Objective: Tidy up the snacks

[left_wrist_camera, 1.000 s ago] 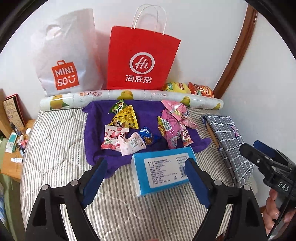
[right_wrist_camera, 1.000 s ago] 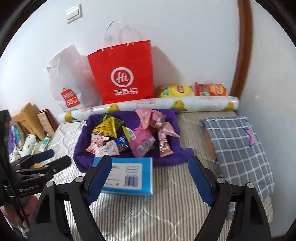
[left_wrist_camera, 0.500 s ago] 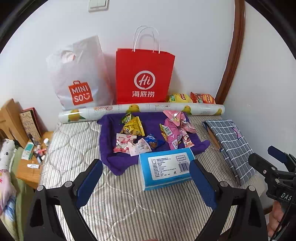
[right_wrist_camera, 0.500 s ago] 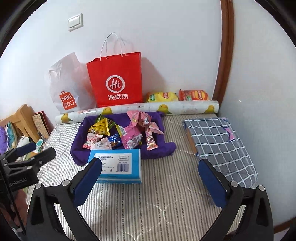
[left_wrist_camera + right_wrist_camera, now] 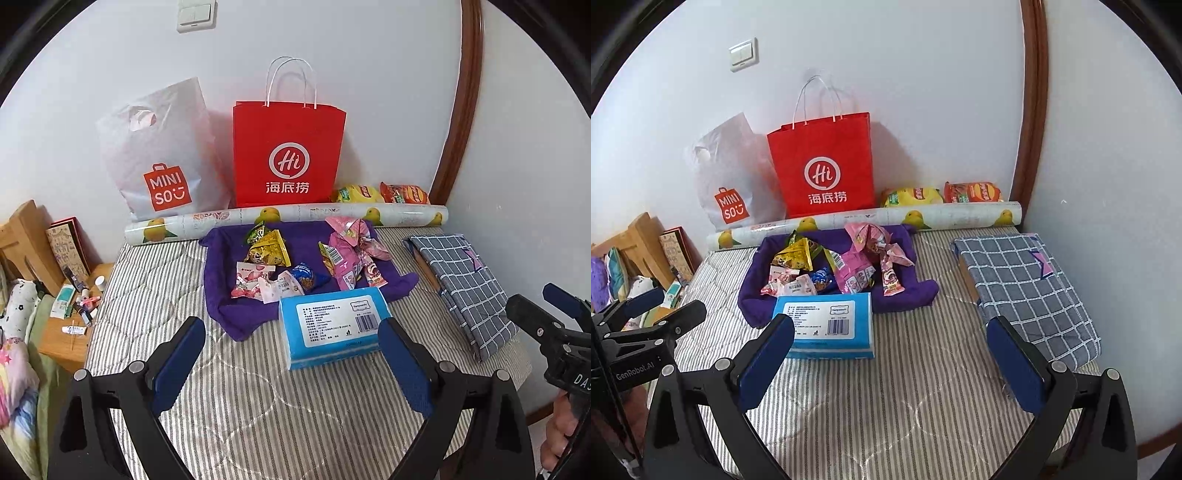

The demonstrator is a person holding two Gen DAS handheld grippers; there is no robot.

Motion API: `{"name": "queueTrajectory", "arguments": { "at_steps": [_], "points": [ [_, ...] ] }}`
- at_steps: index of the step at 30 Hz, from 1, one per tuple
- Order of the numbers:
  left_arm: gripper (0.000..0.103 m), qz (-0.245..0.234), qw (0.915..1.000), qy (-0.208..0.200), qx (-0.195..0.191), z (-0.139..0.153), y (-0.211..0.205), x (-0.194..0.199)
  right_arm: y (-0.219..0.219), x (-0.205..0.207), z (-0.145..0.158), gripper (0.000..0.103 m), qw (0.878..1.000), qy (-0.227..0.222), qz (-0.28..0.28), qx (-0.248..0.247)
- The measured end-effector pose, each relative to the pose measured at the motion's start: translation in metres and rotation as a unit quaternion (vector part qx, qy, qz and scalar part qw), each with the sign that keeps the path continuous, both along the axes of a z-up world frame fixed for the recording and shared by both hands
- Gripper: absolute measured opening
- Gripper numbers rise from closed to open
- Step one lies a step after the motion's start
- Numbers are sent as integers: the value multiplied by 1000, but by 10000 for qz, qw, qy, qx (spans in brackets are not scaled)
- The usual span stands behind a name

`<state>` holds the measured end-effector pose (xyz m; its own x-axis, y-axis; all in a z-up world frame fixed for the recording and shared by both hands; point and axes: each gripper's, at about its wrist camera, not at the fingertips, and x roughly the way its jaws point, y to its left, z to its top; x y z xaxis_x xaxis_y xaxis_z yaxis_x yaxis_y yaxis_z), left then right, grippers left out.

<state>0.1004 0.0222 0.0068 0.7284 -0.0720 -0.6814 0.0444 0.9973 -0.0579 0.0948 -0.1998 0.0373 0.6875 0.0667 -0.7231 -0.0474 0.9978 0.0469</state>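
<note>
Both tongs, the left tongs (image 5: 291, 354) and right tongs (image 5: 892, 352), have been drawn back from the bed (image 5: 258, 406), spread wide and empty; the snacks (image 5: 303, 258) are seen lying on the purple cloth (image 5: 229, 310) behind the blue box (image 5: 332, 325), so either a finished sorting or a fresh approach is suggested

White bag (image 5: 162, 155): "MINISO"; red bag (image 5: 287, 155): "Hi 海底捞"; left claw (image 5: 652, 310): "GenRobot.AI".

- The left gripper (image 5: 291, 354) has been drawn back and raised from the tissue pack (image 5: 332, 326); more bed (image 5: 155, 280) is taken in.
- The right gripper (image 5: 892, 354) has likewise been pulled back, and its jaws have been spread wider.
- The snacks (image 5: 834, 267) have not been shifted.
</note>
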Motion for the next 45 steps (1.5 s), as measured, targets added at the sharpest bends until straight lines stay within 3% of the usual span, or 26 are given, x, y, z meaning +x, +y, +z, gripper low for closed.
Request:
{"name": "queueTrajectory", "arguments": {
  "at_steps": [45],
  "points": [
    [95,12,10000,-57,-42,8,3,-5,10,-9,10,102,9998,-162,76,-82]
  ]
}}
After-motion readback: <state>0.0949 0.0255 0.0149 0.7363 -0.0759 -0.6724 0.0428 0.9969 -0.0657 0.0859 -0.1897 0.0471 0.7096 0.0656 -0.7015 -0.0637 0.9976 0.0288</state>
